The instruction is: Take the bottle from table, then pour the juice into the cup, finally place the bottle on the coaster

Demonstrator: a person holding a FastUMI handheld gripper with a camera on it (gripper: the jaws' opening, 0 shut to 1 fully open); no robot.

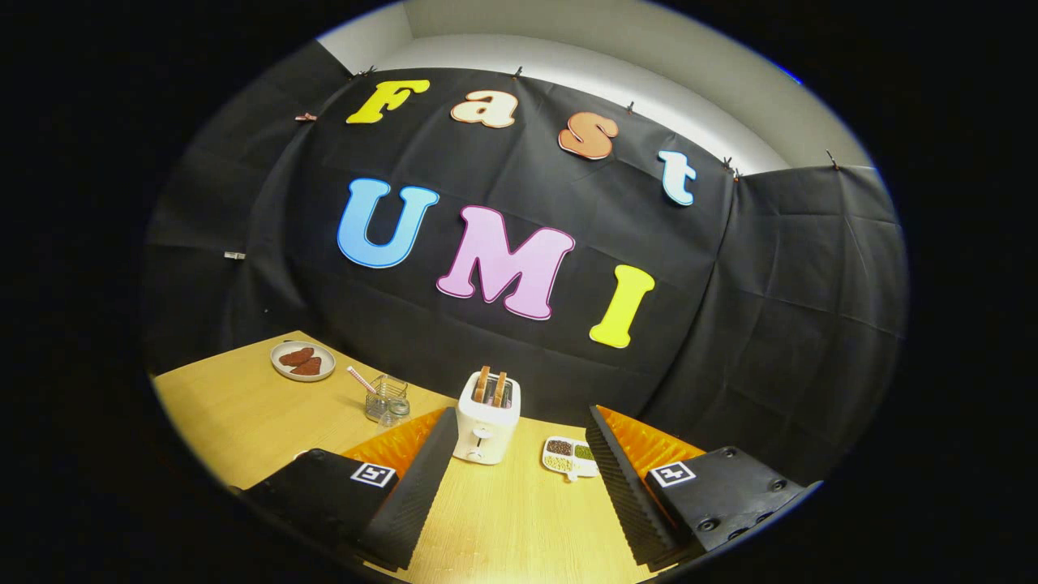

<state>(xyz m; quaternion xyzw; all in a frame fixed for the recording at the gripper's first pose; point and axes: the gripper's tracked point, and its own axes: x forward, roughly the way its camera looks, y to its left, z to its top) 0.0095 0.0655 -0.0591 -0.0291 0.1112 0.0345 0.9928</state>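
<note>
My tool (519,478) is spread wide, holding nothing, over bare counter (503,519). At twelve o'clock a toaster (486,426) sits by the counter's back edge; a small tray (570,457) at one, a jar (387,399) and plate (303,360) at ten.

Gripper-mounted fisheye, tilted view low over the table (243,414), facing toaster (485,422) and booth wall beyond.

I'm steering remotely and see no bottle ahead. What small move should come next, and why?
Probably pan slowly to search. The gripper is open and holds nothing; just ahead stands the toaster, with a small glass jar and a plate beyond, but nothing I can call the bottle.
</note>
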